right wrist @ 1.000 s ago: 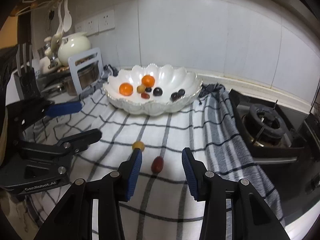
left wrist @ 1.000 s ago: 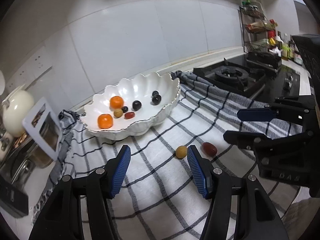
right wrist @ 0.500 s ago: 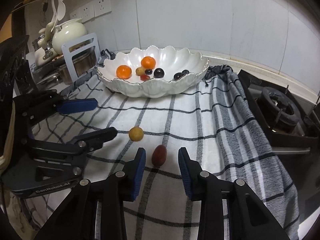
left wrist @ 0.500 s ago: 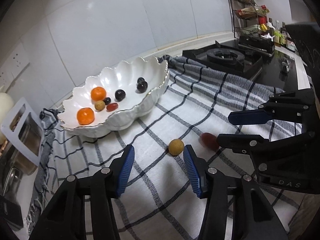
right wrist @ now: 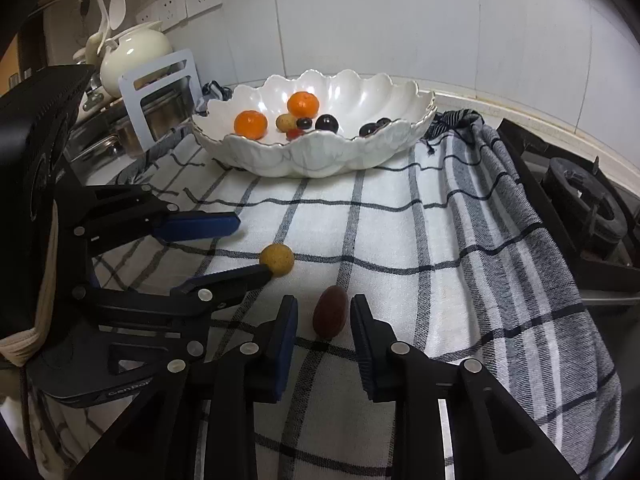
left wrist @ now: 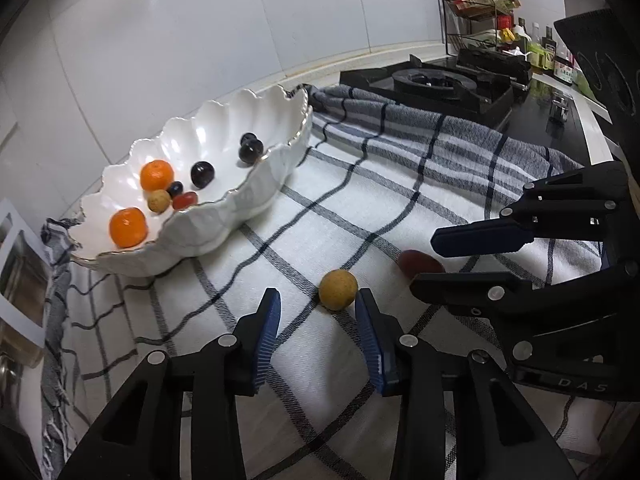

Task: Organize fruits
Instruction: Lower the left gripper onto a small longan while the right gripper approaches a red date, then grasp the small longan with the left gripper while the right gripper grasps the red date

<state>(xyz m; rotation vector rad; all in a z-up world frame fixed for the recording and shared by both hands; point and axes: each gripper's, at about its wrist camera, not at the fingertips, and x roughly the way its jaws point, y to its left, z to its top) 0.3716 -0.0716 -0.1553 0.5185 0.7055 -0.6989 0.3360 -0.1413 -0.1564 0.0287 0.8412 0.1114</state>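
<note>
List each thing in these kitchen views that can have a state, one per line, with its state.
Left tool: closing, yellow fruit at its tips, not yet pinched.
Right tool: closing, red fruit between its pads, not yet pinched.
Yellow fruit: loose on the cloth.
Red fruit: loose on the cloth.
White bowl: upright, holding several fruits.
Checked cloth: spread flat, bunched near the stove.
Stove burner: unlit.

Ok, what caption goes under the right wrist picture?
Right gripper closing around a red fruit on the checked cloth, fruit bowl behind.
</note>
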